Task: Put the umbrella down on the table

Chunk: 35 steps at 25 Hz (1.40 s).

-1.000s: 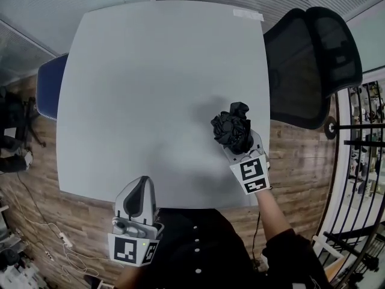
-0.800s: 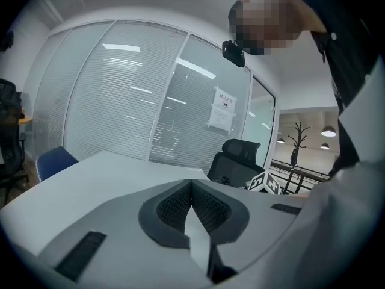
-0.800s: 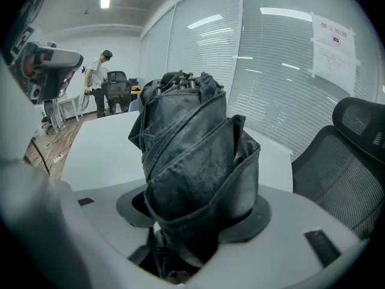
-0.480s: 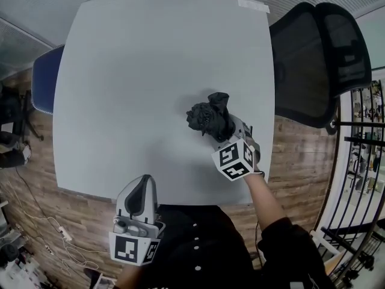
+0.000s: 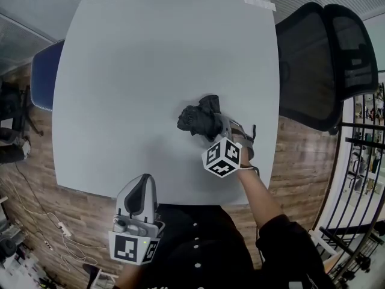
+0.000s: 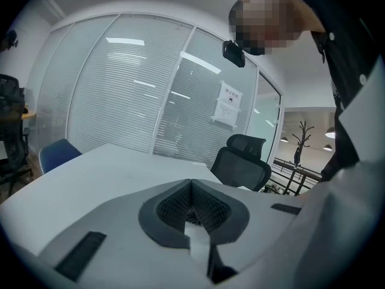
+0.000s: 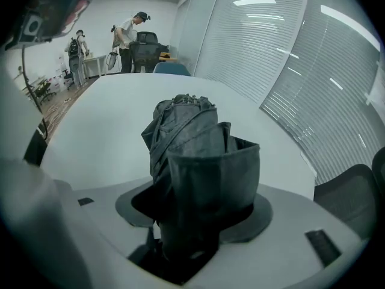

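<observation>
The right gripper (image 5: 212,129) sits just right of the frame's centre in the head view, reaching up and to the left over the pale grey table (image 5: 150,65). Its marker cube (image 5: 221,157) is tilted, with one corner toward the camera. In the right gripper view, the right gripper (image 7: 192,224) has its jaws spread wide and clamped on the folded black umbrella (image 7: 195,155). The bundled fabric fills the whole gap between them, and its crumpled end sticks out past the tips over the table (image 7: 102,125).

In the head view the umbrella (image 5: 197,117) is a dark lump over the lower right part of the tabletop, inside the near edge. A faint shadow lies under it. Whether its far end touches the surface I cannot tell.

The left gripper (image 5: 143,183) hangs at the lower left, just off the table's near edge and well apart from the umbrella. In its own view, the left gripper (image 6: 191,188) has its ribbed pads pressed together with nothing between them.

A black mesh office chair (image 5: 325,59) stands at the table's right side, and a blue chair (image 5: 43,77) at its left. The wooden floor (image 5: 289,155) shows around the table. In the upper left of the right gripper view, two people (image 7: 129,32) stand beyond the table near a desk.
</observation>
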Motion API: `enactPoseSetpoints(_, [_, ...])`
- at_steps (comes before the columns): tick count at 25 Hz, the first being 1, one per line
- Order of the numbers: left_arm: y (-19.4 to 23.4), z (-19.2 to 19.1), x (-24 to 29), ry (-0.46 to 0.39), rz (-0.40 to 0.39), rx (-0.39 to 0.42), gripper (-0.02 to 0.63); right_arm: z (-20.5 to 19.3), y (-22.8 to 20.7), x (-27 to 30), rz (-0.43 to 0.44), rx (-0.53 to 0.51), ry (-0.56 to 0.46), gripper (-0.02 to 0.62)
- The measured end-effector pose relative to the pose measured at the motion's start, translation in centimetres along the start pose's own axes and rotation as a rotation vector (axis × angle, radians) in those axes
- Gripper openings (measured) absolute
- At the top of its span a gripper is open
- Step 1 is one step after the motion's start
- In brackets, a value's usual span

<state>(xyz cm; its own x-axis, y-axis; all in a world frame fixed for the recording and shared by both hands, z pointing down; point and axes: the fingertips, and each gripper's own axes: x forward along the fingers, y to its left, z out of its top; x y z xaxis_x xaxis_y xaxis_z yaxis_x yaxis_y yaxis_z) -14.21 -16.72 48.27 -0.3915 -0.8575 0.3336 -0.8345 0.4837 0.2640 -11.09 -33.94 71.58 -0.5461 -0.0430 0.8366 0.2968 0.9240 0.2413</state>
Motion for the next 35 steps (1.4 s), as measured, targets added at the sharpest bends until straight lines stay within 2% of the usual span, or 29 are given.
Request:
enactPoseSetpoints(10, [0.2, -0.4, 0.1, 0.013, 0.003, -0.011, 0.015, -0.2, 1.6, 1.9, 0.027, -0.087, 0.026, 0.288])
enactPoseSetpoints(15, [0.2, -0.4, 0.0, 0.01, 0.007, -0.013, 0.014, -0.3, 1.8, 2.2, 0.031, -0.09, 0.044, 0.297])
enactPoseSetpoints(21, [0.2, -0.2, -0.2, 0.006, 0.021, -0.001, 0.014, -0.3, 1.5, 2.1, -0.033, -0.156, 0.062, 0.335])
enactPoseSetpoints(25, [-0.2, -0.2, -0.3, -0.001, 0.022, 0.002, 0.015, -0.3, 1.7, 1.3, -0.032, -0.188, 0.06, 0.342])
enactPoseSetpoints(29, [-1.0, 0.2, -0.3, -0.02, 0.012, 0.009, 0.015, 0.0, 1.9, -0.4, -0.029, -0.181, 0.029, 0.344])
enactPoseSetpoints(35, [-2.5, 1.4, -0.8, -0.067, -0.012, 0.034, 0.015, 2.3, 0.6, -5.0, -0.062, -0.067, -0.115, 0.342])
